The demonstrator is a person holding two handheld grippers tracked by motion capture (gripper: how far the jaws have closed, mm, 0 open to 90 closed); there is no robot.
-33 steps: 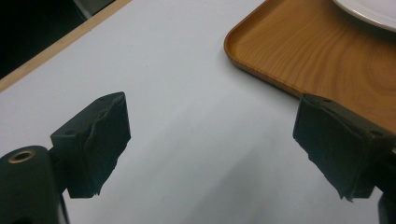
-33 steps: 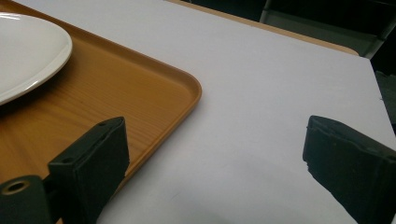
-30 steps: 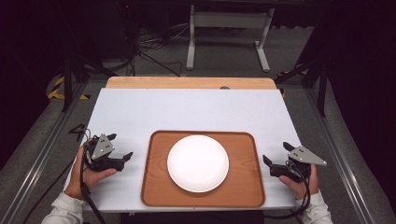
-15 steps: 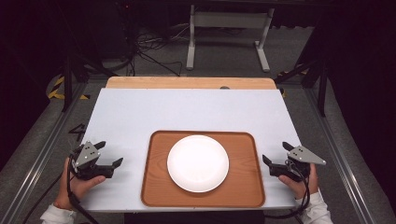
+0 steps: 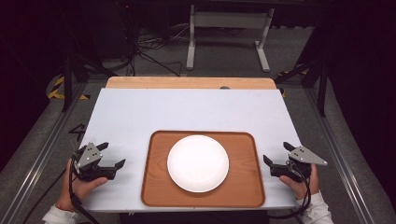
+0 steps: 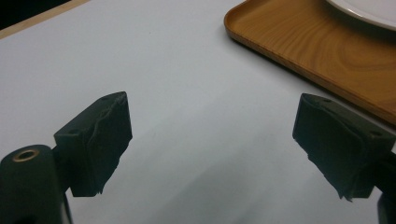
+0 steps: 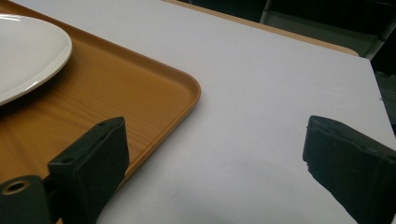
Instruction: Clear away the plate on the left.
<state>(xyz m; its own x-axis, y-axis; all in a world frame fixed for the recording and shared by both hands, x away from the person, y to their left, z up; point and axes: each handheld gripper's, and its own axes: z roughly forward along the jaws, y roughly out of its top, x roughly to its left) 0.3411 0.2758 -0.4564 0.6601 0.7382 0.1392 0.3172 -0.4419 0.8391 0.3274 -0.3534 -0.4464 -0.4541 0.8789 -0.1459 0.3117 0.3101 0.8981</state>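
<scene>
A round white plate [image 5: 198, 163] lies in the middle of a brown wooden tray [image 5: 159, 186] at the table's near edge. The plate's rim [image 6: 369, 11] and the tray's corner [image 6: 261, 32] show in the left gripper view. My left gripper [image 5: 112, 155] rests on the table to the left of the tray, open, with nothing between its jaws. To the right of the tray my right gripper [image 5: 276, 154] is open and empty too. In the right gripper view the tray's corner [image 7: 177, 93] lies past my left jaw, with the plate [image 7: 23, 51] farther in.
The pale grey tabletop [image 5: 187, 109] stretches bare beyond the tray, with a wooden strip [image 5: 187, 82] along its far edge. Metal rails [image 5: 42, 144] run down both sides of the table. A stand [image 5: 224, 28] and cables sit on the floor behind.
My left gripper has moved toward the near left corner of the table, away from the tray. The right gripper has stayed still.
</scene>
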